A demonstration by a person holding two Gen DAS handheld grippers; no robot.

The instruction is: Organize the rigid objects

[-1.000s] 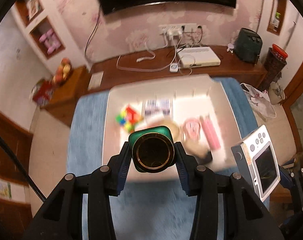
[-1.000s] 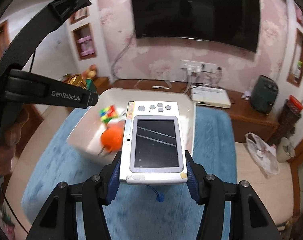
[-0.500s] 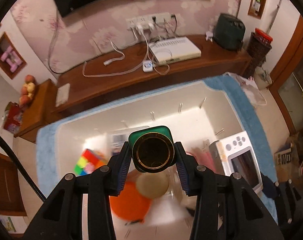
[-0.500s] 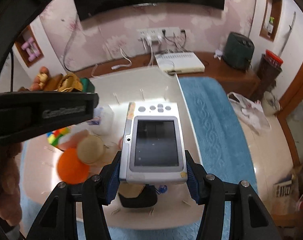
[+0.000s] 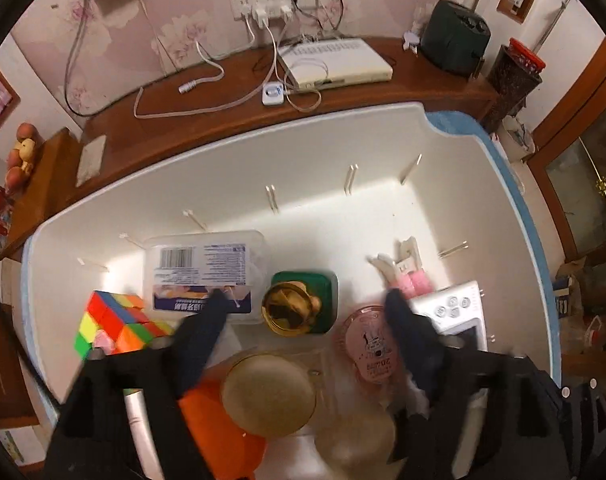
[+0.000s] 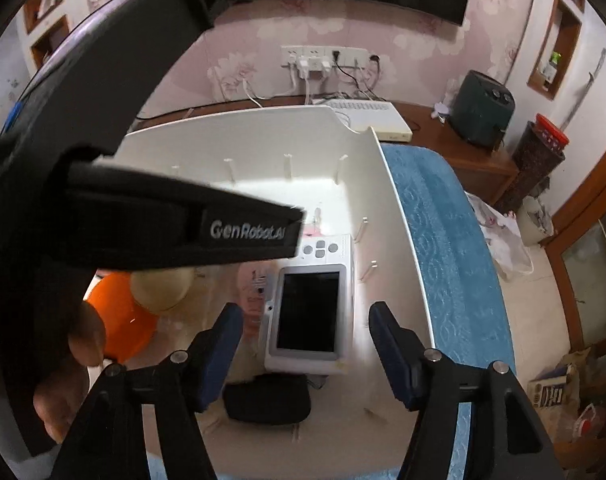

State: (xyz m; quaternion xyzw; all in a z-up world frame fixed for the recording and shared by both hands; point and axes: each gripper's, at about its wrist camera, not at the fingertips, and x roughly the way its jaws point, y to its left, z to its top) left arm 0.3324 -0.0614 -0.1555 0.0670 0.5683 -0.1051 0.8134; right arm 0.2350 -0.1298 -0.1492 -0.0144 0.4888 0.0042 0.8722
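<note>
Now both tools hang over the large white plastic bin (image 5: pixel 455 200), which sits on a blue textured mat (image 6: pixel 455 248).

Left hand-held gripper (image 5: pixel 305 312): its dark fingers are spread wide and hold nothing. Between them, toward 12 o'clock, the green square bottle with a gold round cap (image 5: pixel 299 308) lies on the bin floor, clear of both fingers. At its 9 o'clock, just beside it, is a clear plastic box with a white and blue barcode label (image 5: pixel 203 268); further out toward 8 o'clock is a multicoloured puzzle cube (image 5: pixel 115 320). At the bottle's 3 o'clock lies a round pink case with printed figures (image 5: pixel 367 340), and toward 6 o'clock a tan round lid (image 5: pixel 269 392) sits over an orange round object (image 5: pixel 219 428). Motion blur softens the lower part of this view.

Right hand-held gripper (image 6: pixel 305 332): its blue-padded fingers stand apart, empty. The white handheld game console with a dark screen (image 6: pixel 309 312) lies flat in the bin between them, at 12 o'clock from the fingertips, touching neither pad, close to the bin's right wall. A black soft object (image 6: pixel 267 398) lies at the console's 6 o'clock, partly under it.

Beyond the bin, a wooden surface (image 5: pixel 231 108) carries a white flat electronic box (image 5: pixel 335 62) and white cables (image 5: pixel 207 92).
</note>
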